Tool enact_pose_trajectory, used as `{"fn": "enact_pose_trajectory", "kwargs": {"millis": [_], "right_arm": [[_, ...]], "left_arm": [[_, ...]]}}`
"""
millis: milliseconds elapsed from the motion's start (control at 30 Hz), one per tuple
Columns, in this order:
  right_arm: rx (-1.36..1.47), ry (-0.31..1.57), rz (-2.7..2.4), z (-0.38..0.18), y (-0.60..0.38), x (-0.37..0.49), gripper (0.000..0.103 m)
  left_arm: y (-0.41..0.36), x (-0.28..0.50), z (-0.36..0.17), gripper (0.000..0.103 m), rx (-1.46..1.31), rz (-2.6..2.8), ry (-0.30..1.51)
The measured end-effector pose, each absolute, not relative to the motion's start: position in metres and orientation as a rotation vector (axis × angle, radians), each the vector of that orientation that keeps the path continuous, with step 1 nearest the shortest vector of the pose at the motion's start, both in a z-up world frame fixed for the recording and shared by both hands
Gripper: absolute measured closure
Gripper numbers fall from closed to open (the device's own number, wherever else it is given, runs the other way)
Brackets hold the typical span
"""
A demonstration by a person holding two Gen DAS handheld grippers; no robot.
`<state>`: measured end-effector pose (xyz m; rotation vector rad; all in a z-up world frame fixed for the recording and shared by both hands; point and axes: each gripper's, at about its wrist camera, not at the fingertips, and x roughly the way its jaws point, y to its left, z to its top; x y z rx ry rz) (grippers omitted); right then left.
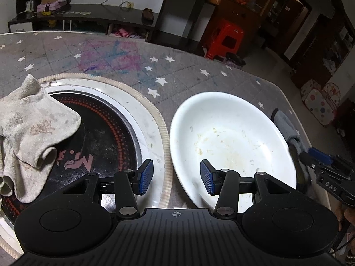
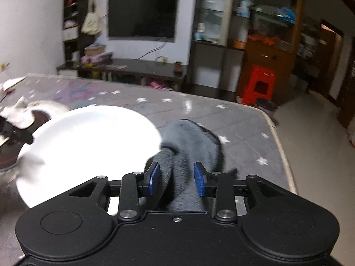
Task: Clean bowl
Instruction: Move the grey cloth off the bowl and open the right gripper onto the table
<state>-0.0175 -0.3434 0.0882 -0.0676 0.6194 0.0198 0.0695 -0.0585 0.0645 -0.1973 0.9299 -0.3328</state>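
Note:
A white bowl [image 1: 233, 141] with yellowish food smears stands on the grey star-patterned table; it also shows overexposed in the right wrist view [image 2: 88, 148]. My left gripper [image 1: 176, 177] is open and empty, its jaws astride the bowl's near left rim. A grey cloth [image 2: 188, 148] lies against the bowl's right side, also seen in the left wrist view [image 1: 286, 126]. My right gripper [image 2: 176, 178] is open, its jaws on either side of the grey cloth. The right gripper appears in the left wrist view [image 1: 321, 161] at the bowl's right edge.
A round induction cooker [image 1: 106, 133] is set into the table left of the bowl, with a dirty beige rag [image 1: 33, 130] lying over its left part. The table edge [image 2: 281, 148] runs close on the right. A red stool [image 1: 226, 40] stands beyond the table.

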Motion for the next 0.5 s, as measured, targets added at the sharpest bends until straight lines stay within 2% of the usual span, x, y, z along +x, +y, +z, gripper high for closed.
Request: {"fn": "enact_pose_trajectory", "kwargs": {"millis": [67,100,333,400,467,500], "right_arm": [[-0.075,0.636,0.000,0.084,-0.348,-0.017,0.077],[-0.082,0.643,-0.008,0.081,-0.349,-0.016,0.079],[-0.049,0.668,-0.017,0.064,-0.352,-0.018,0.079],[-0.034,0.656,-0.012,0.070,-0.354,-0.021,0.074],[-0.030,0.637,-0.007,0.075,-0.354,-0.027,0.061],[-0.029,0.628,-0.006,0.077,-0.354,-0.029,0.058]], "left_arm": [[-0.059,0.071,0.064,0.056,-0.199,-0.330,0.930],[-0.059,0.071,0.064,0.056,-0.199,-0.329,0.931],[-0.061,0.075,0.062,0.056,-0.203,-0.320,0.932],[-0.061,0.077,0.062,0.056,-0.204,-0.317,0.933],[-0.062,0.078,0.061,0.056,-0.205,-0.315,0.934],[-0.062,0.078,0.061,0.056,-0.205,-0.314,0.934]]}}
